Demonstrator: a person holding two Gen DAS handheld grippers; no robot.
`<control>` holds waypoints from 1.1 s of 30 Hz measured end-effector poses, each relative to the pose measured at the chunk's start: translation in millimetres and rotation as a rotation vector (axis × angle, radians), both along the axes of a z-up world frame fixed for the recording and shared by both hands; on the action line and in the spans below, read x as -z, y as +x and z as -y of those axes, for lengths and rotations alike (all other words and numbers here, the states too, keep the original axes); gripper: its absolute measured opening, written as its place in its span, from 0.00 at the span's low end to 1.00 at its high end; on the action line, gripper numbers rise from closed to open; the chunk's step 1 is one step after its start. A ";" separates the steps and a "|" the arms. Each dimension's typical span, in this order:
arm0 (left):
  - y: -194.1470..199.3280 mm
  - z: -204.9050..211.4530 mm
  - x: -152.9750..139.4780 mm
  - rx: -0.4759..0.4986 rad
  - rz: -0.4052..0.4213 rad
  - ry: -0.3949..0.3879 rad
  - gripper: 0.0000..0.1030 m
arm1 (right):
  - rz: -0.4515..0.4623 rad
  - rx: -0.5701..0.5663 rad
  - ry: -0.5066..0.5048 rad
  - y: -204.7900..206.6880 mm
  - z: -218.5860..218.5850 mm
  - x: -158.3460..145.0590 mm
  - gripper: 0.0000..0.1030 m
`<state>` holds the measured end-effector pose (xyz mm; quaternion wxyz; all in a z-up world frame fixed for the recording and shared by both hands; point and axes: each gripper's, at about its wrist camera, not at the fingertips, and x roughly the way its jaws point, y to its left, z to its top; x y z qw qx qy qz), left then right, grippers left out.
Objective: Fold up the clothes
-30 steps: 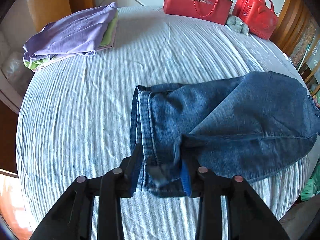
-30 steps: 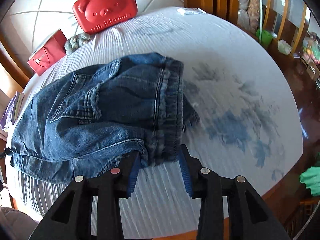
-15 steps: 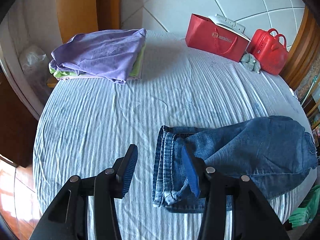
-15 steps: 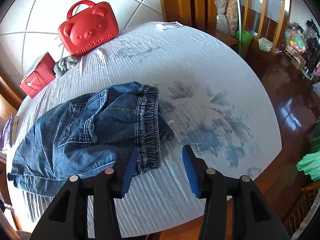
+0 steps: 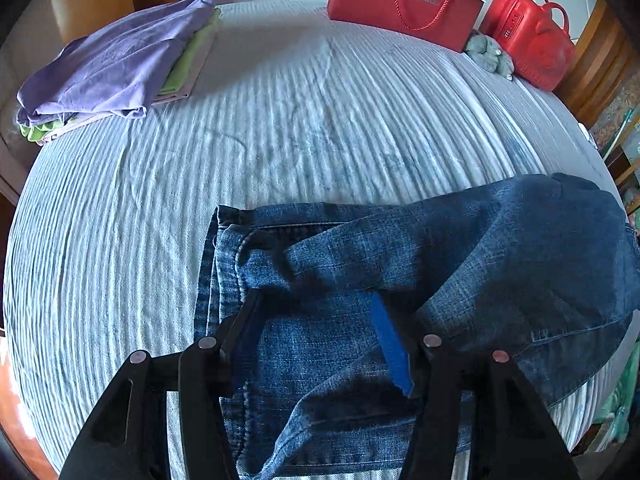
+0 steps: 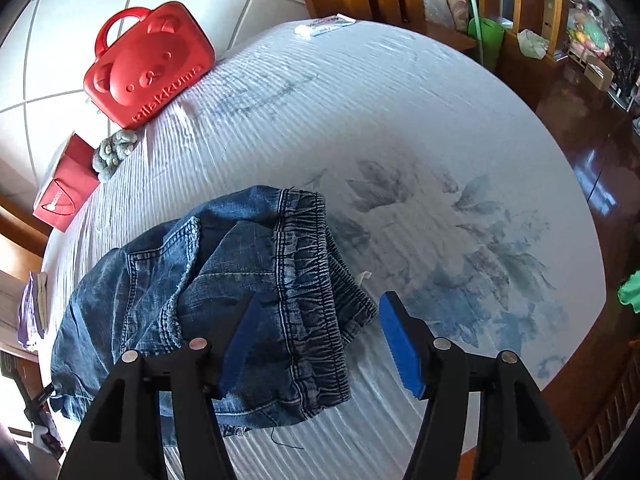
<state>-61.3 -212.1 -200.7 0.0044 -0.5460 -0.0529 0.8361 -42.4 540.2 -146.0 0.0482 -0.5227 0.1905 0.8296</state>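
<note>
While both jaws gape over jeans (image 5: 460, 264) hem & waistband (image 6: 308, 280), bedsheet (image 5: 280, 128) lies bare beyond.

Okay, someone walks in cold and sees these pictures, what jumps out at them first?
The jeans, folded in the middle of the pale bed, with both open tongs, left and right, poised over them. Then the red bear case and red bag at the bed's far edge.

My left hand-held gripper (image 5: 320, 336) jaws spread wide, angled downward, my right hand-held gripper (image 6: 320, 340) likewise spread wide, gripping nothing
</note>
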 end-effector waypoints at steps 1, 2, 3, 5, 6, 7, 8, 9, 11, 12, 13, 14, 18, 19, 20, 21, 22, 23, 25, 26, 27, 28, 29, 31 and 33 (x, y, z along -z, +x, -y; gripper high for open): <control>-0.2 -2.4 0.3 0.005 0.003 -0.015 0.55 | 0.018 -0.009 -0.014 -4.9 3.0 6.6 0.60; -0.4 -4.8 0.7 0.010 0.007 -0.030 0.55 | 0.034 -0.018 -0.033 -9.7 6.4 13.7 0.60; -0.6 -7.2 1.0 0.015 0.010 -0.045 0.54 | 0.053 -0.028 -0.050 -14.1 10.9 20.5 0.60; -1.3 -9.1 0.2 0.006 0.011 -0.086 0.03 | 0.103 -0.054 -0.050 -22.4 23.5 32.0 0.45; -2.8 -7.7 -0.9 -0.006 0.023 -0.105 0.03 | 0.132 -0.086 0.024 -26.9 35.8 32.3 0.41; -1.4 -5.2 -8.8 -0.020 -0.006 -0.121 0.03 | 0.153 -0.135 0.128 -31.7 51.7 29.3 0.37; 0.0 -2.6 -16.9 -0.034 -0.035 -0.138 0.03 | 0.157 -0.186 0.222 -34.4 66.4 22.9 0.31; 1.8 2.5 -27.7 -0.057 -0.063 -0.174 0.03 | 0.138 -0.228 0.297 -34.4 77.6 11.5 0.31; 5.6 12.7 -49.5 -0.102 -0.119 -0.246 0.02 | 0.068 -0.263 0.407 -29.5 83.7 -21.7 0.31; 5.5 21.3 -56.9 -0.118 -0.131 -0.240 0.02 | 0.048 -0.251 0.421 -26.4 76.8 -34.0 0.31; 3.8 30.7 -57.8 -0.130 -0.127 -0.225 0.03 | 0.039 -0.234 0.425 -23.5 67.7 -42.5 0.31; 2.0 40.1 -58.6 -0.143 -0.123 -0.209 0.03 | 0.037 -0.229 0.428 -21.2 59.2 -45.9 0.34; 1.5 42.1 -41.0 -0.144 -0.060 -0.084 0.11 | 0.140 -0.185 0.404 -25.5 33.7 -6.0 0.57; 5.2 36.7 -38.8 -0.134 -0.059 -0.067 0.20 | 0.161 -0.168 0.371 -24.5 30.2 2.9 0.57; 8.9 31.3 -36.5 -0.125 -0.058 -0.050 0.35 | 0.165 -0.150 0.323 -20.4 27.9 8.5 0.57; 9.5 27.2 -33.0 -0.111 -0.054 -0.064 0.41 | 0.153 -0.134 0.281 -14.6 25.8 10.3 0.57; 8.6 21.9 -31.5 -0.102 -0.046 -0.065 0.45 | 0.130 -0.118 0.252 -7.7 23.8 8.0 0.57; 7.7 16.7 -30.1 -0.094 -0.037 -0.066 0.45 | 0.113 -0.104 0.228 -1.1 21.9 5.0 0.57; 4.8 13.6 -24.6 -0.098 -0.027 -0.051 0.45 | 0.087 -0.078 0.178 11.6 17.9 0.2 0.58; 3.8 11.7 -22.3 -0.097 -0.021 -0.051 0.45 | 0.076 -0.066 0.153 18.0 15.9 -2.0 0.58; 2.8 9.8 -20.1 -0.096 -0.015 -0.052 0.45 | 0.064 -0.054 0.127 24.3 13.8 -4.2 0.59; 1.8 7.9 -17.8 -0.096 -0.009 -0.052 0.45 | 0.055 -0.043 0.102 28.9 12.4 -6.4 0.60; 2.1 5.3 -17.0 -0.088 -0.008 -0.048 0.45 | 0.050 -0.031 0.079 31.8 10.5 -7.3 0.61; 1.8 0.3 -13.9 -0.073 0.003 -0.050 0.45 | 0.044 -0.004 0.034 37.7 4.8 -7.0 0.62; 0.7 -3.4 -9.2 -0.072 0.013 -0.062 0.45 | 0.054 0.021 0.002 41.8 2.4 -1.6 0.62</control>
